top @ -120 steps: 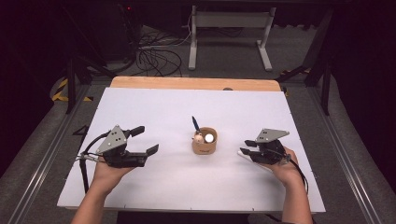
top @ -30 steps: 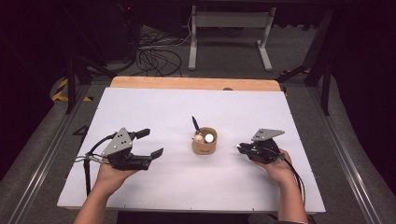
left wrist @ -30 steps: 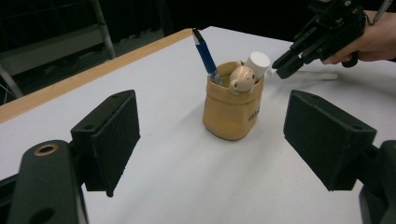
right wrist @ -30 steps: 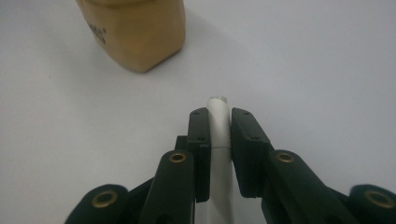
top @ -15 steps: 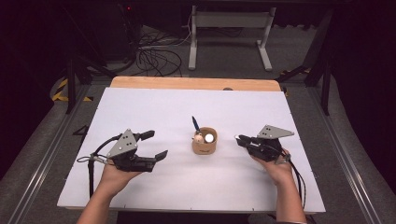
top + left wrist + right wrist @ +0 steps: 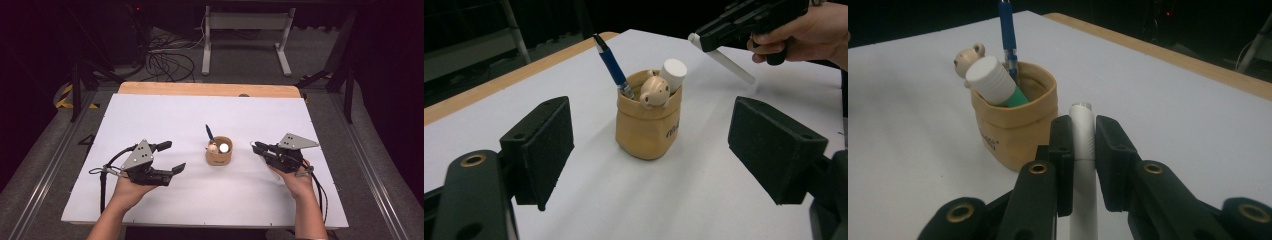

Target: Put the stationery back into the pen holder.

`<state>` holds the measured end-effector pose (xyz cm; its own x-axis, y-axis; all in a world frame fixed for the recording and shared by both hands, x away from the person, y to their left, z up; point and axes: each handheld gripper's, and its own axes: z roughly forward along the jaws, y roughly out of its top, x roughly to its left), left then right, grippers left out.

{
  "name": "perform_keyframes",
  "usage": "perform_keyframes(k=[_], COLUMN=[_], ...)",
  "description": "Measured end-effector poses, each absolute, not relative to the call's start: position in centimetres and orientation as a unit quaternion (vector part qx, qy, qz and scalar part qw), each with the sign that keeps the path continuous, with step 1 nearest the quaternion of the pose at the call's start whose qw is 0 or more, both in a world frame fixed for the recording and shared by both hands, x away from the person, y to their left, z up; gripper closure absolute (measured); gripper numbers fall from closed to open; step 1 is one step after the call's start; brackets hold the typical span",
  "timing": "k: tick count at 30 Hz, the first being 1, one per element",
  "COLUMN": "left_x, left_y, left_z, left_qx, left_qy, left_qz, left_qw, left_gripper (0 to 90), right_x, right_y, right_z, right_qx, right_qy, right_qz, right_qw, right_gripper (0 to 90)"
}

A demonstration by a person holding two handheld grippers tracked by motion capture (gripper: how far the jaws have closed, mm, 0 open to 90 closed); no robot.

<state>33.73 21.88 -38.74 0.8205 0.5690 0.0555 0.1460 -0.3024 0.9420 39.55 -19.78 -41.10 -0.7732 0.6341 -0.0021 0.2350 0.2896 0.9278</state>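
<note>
Since four seconds ago, both hands have edged inward toward the tan fabric pouch-shaped pen holder at the table's middle. The right gripper, just right of it, clenches a slim white plastic pen, long axis pointing left at the holder. The left gripper gapes empty. Likely next: tilt the pen upright and slot it beside the blue ballpoint pen.

Dark lettering on the tan pouch is too small to read.
</note>
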Motion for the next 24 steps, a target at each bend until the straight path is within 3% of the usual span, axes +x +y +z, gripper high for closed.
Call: perform_keyframes(k=[24], left_x=[34.2], left_y=[17.8], left_z=[-38.7], left_qx=[0.787], left_qy=[0.207], left_qz=[0.173], left_qw=[0.554], left_gripper=[20.2], right_x=[38.3], right_y=[-18.5], right_z=[-38.9], right_qx=[0.237], right_qy=[0.756], right_qz=[0.582], right_qw=[0.184], right_gripper=[79.1])
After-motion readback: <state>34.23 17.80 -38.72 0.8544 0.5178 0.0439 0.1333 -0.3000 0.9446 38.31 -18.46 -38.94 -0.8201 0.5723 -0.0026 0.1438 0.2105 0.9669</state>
